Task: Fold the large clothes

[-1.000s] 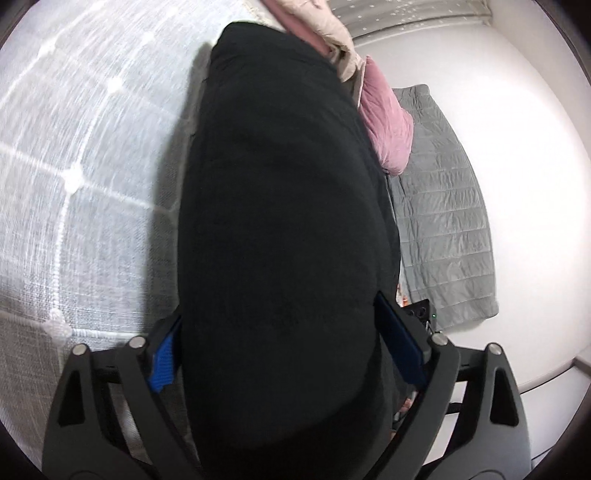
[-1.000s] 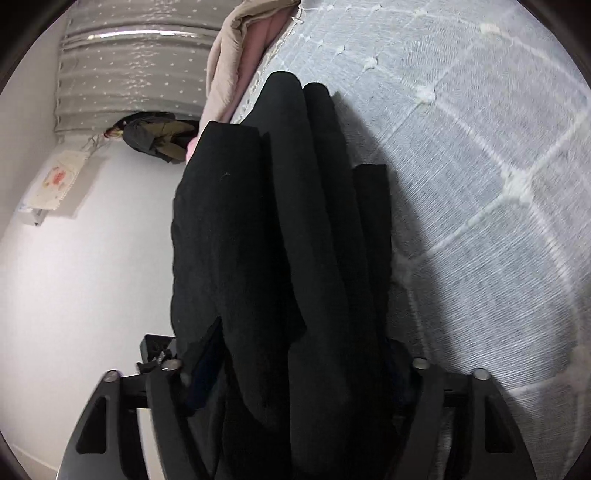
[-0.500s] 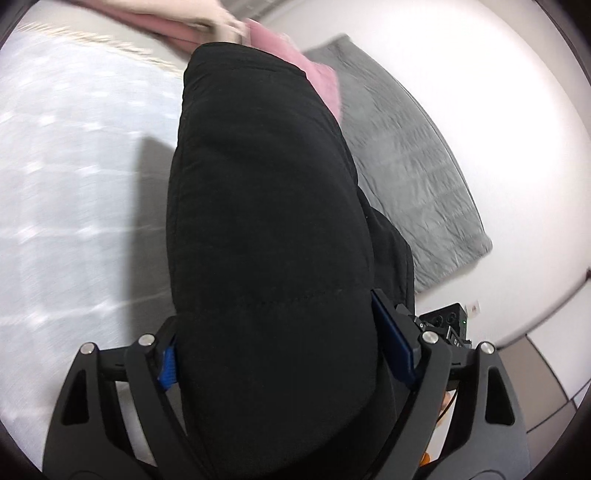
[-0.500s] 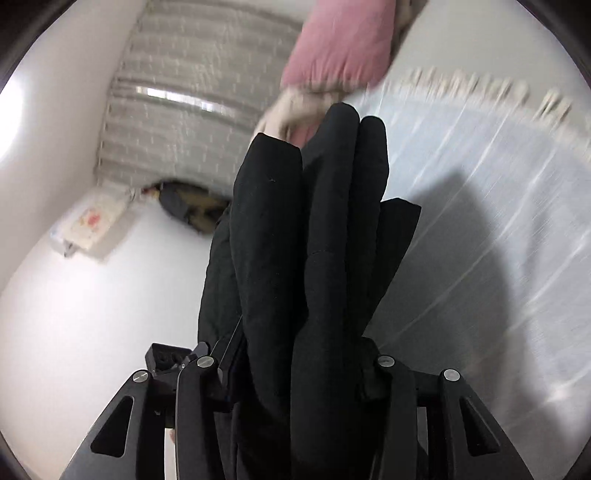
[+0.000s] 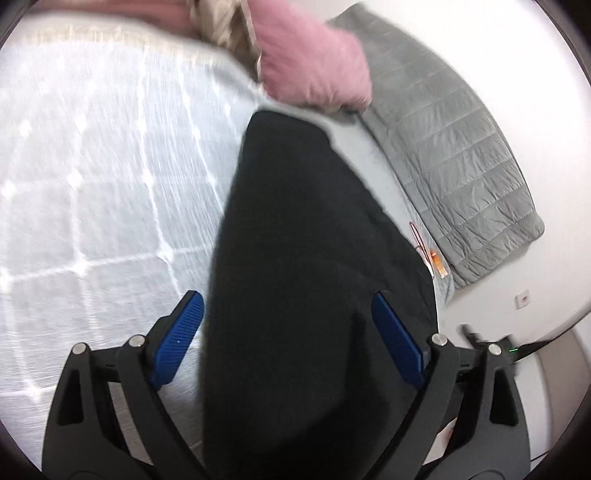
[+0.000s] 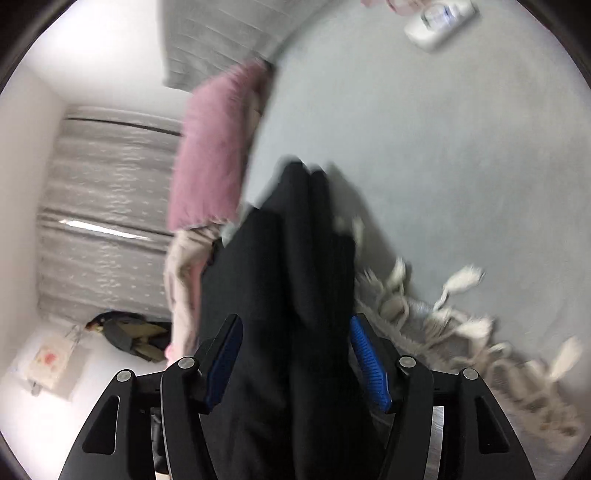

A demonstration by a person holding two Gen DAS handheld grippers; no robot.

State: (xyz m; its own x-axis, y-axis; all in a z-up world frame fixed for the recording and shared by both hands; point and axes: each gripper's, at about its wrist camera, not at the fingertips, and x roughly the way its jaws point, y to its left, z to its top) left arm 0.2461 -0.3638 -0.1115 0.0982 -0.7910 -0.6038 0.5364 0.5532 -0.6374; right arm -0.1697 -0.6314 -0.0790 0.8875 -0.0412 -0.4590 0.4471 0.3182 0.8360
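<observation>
A large black garment (image 5: 306, 258) hangs folded between the blue pads of my left gripper (image 5: 291, 314). The left pad (image 5: 177, 339) stands off the cloth with a gap; the right pad (image 5: 397, 347) lies against it, so the jaws look spread. The same black garment (image 6: 291, 295) runs in several folds between the pads of my right gripper (image 6: 295, 332), whose jaws are also parted around it. Both views are blurred by motion.
A white quilted bedspread (image 5: 92, 166) with a tasselled fringe (image 6: 461, 314) lies below. A pink pillow (image 5: 314, 70) and beige cloth (image 5: 221, 29) lie beyond, next to a grey quilted blanket (image 5: 461, 147). The pink pillow (image 6: 210, 158), grey curtains (image 6: 110, 221) and a dark heap (image 6: 129, 332) show on the right wrist's left.
Both grippers have swung toward the pillow end of the bed with the black garment. Their jaws have opened from a tight hold to a wider stance around the cloth.
</observation>
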